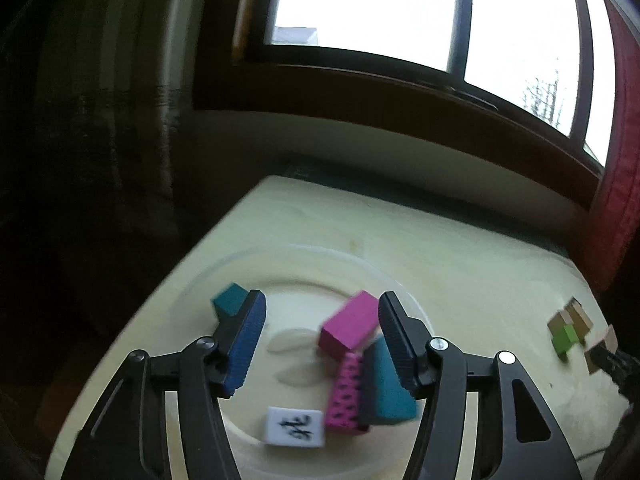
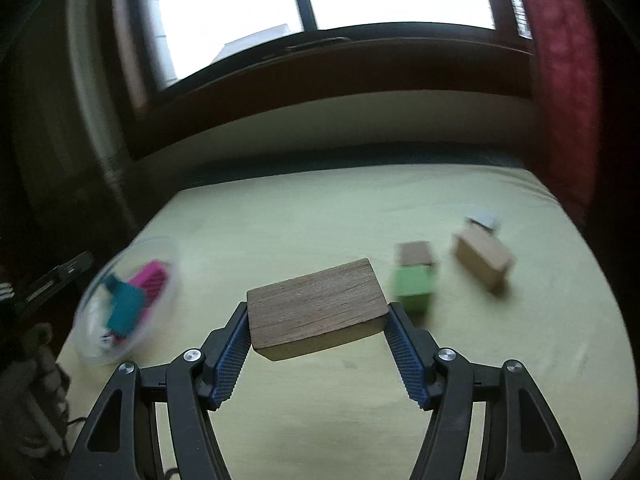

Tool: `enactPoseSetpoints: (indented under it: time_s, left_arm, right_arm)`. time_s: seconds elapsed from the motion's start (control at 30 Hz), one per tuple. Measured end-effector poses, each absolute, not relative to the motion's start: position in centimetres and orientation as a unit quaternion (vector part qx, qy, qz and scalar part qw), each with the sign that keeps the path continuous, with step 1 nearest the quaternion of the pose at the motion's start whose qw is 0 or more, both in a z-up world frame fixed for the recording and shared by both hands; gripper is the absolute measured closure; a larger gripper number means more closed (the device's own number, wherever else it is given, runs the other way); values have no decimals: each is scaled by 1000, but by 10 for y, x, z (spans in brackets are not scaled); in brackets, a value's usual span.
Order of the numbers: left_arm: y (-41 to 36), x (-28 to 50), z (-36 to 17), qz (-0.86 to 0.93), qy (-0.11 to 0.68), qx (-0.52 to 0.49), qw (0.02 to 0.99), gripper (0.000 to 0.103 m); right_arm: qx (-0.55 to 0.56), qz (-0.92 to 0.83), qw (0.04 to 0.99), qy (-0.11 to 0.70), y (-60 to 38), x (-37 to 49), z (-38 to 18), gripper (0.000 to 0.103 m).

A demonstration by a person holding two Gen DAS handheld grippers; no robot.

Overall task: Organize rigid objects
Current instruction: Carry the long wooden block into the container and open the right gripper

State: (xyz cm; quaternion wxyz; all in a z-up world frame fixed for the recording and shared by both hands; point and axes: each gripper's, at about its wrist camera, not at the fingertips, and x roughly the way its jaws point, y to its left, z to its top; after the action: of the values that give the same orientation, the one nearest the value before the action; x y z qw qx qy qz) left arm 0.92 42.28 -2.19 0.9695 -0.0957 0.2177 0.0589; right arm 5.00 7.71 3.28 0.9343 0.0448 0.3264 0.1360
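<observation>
My left gripper hangs open over a clear plastic bowl with nothing between its fingers. In the bowl lie a magenta block, a pink perforated piece, a teal wedge, a second teal block and a white mahjong tile. My right gripper is shut on a flat dark wooden block, held above the yellow-green tabletop. The bowl with its coloured pieces shows at the left of the right wrist view.
To the right on the table stand a green cube, a brown cube, a tan wooden block and a small pale piece. A window sill and a red curtain bound the far side. The table's left edge drops off beside the bowl.
</observation>
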Motion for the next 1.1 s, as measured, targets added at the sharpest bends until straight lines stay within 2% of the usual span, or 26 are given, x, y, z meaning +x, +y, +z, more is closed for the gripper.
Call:
enactPoseSetpoints:
  time_s: [0.2, 0.43, 0.73, 0.83, 0.9, 1.1]
  left_arm:
    - [445, 3, -14, 78, 207, -115, 968, 40]
    - [459, -2, -7, 80, 196, -121, 970, 32]
    - [484, -6, -2, 104, 184, -148, 966, 31]
    - [488, -8, -2, 109, 182, -156, 965, 31]
    - [489, -9, -2, 111, 182, -159, 964, 31]
    - [489, -8, -2, 106, 183, -159, 964, 31]
  right_arm:
    - [31, 204, 921, 330, 134, 53, 38, 34]
    - [-5, 279, 905, 322, 210, 54, 42, 34]
    - [-17, 333, 884, 327, 276, 59, 38, 34]
    - [-16, 341, 882, 324, 288, 61, 35, 33]
    - [-11, 345, 880, 326, 293, 65, 32, 28]
    - [-5, 333, 881, 337, 281, 66, 23, 27]
